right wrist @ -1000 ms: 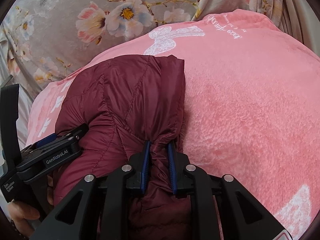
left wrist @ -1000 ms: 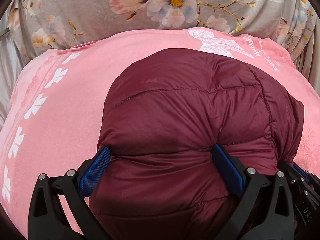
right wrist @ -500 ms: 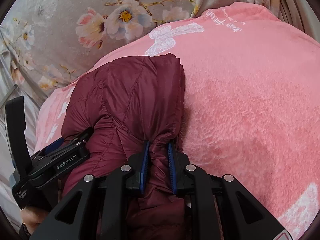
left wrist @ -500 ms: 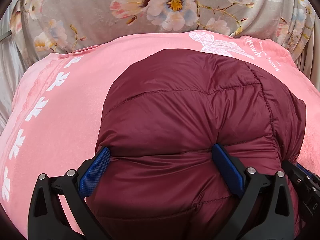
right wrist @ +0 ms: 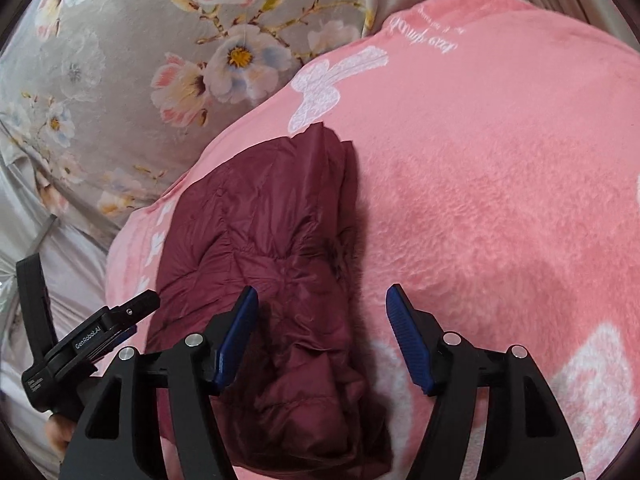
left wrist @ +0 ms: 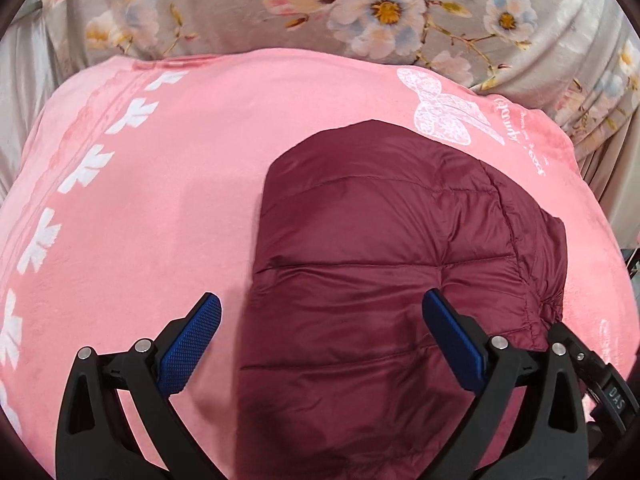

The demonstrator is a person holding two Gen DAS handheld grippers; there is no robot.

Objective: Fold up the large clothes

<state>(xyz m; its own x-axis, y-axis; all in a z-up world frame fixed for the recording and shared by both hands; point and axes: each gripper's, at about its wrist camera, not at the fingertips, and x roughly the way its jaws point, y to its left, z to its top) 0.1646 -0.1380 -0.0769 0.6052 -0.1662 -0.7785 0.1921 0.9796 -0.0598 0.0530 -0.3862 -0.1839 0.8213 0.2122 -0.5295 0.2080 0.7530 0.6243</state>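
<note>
Maroon puffy nylon is what fills most of both views: a quilted down jacket (left wrist: 380, 264), folded into a chunky bundle, lying on a pink fleece blanket (left wrist: 160, 208) that covers the bed. The bundle sits toward the blanket's far corner, the one with the white butterfly print (left wrist: 444, 112), and its far edge stops just short of that print. Beyond the blanket's far edge we see a grey floral sheet (left wrist: 320, 4).

Our left gripper (left wrist: 320, 340) hangs over the near end of the jacket with its jaws spread wide. The blue pads (left wrist: 188, 344) aren't pressing on anything; the left pad is over bare pink blanket and the right one is over the maroon fabric, so nothing is held.

Our right gripper (right wrist: 320, 336) has just been opening up, and its jaws now stand well apart. The jacket's bunched right edge (right wrist: 320, 320) lies between the fingers, but the pads aren't squeezing it, so it has let go. The left pad is over the jacket, the right one over the blanket.

From the right wrist view we also catch the left gripper's black body at the jacket's left side, with a bit of the hand (right wrist: 60, 436) holding it in the bottom left corner.
</note>
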